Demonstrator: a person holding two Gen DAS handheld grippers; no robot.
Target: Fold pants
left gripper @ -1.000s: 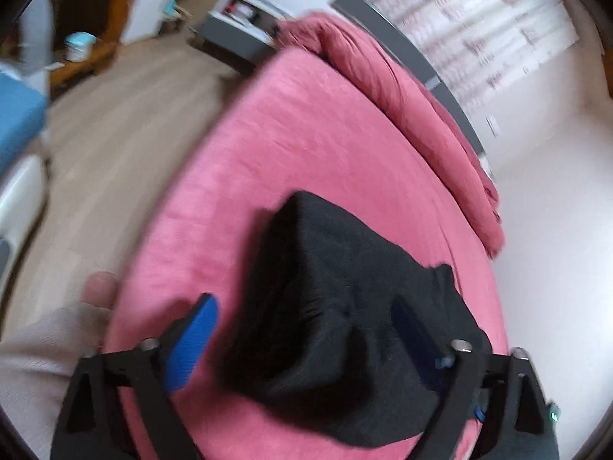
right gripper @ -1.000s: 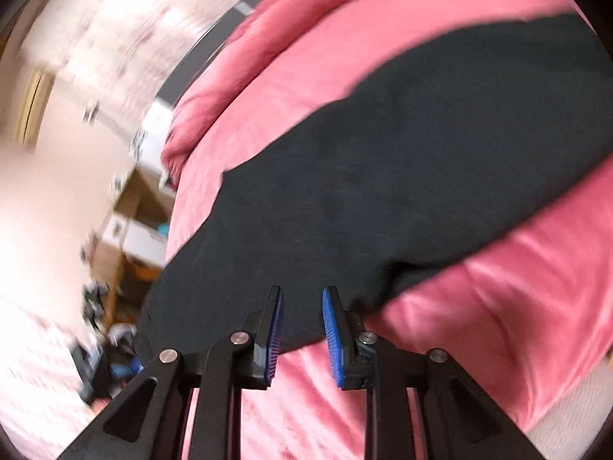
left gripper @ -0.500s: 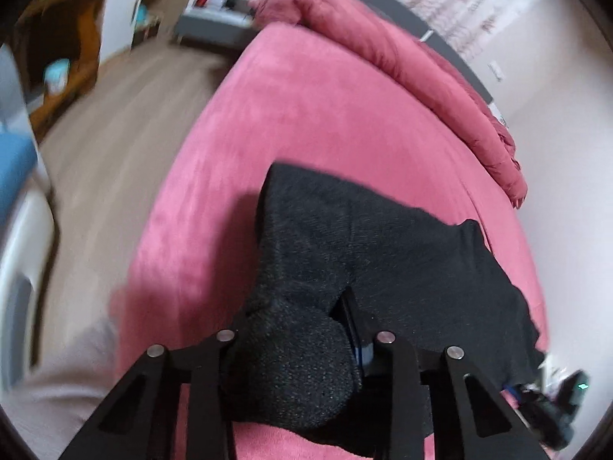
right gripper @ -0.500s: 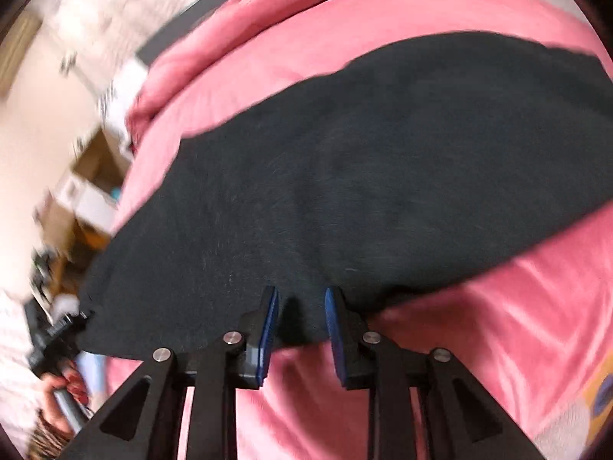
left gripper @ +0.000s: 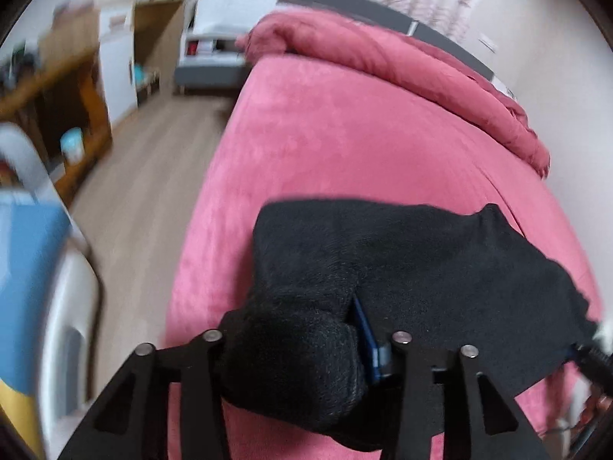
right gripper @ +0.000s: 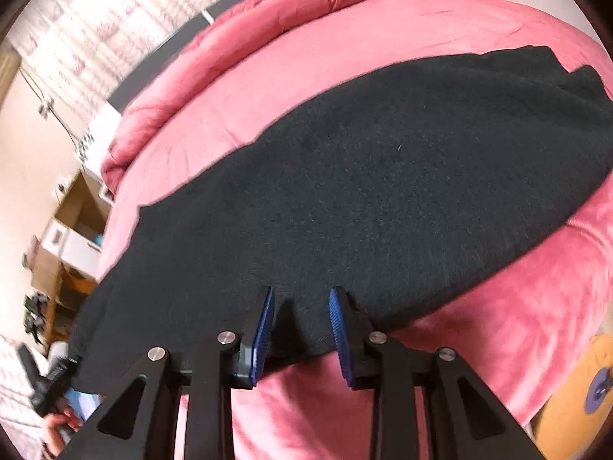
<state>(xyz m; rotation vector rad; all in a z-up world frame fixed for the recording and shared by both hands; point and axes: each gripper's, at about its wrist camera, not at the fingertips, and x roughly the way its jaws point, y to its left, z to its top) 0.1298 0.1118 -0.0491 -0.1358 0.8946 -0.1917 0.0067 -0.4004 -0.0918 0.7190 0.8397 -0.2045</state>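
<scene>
Left wrist view — one pair of black pants (left gripper: 421, 268) on one pink bed (left gripper: 345, 145), left tongs (left gripper: 302, 341) clenched on a bunched end, easing wider, right tongs (right gripper: 300, 318) opening — pads astride the hem, not pressing

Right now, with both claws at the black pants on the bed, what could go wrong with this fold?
1. The left claw has a thick bunch of the pants between its jaws, which have just been opening; the bunch may slip out mid-fold.
2. The right claw, jaws also just opening, stands open over the near edge, so that side may lag and the fold go crooked.
3. The pants lie close to the edge of the bed and might slide off.
</scene>
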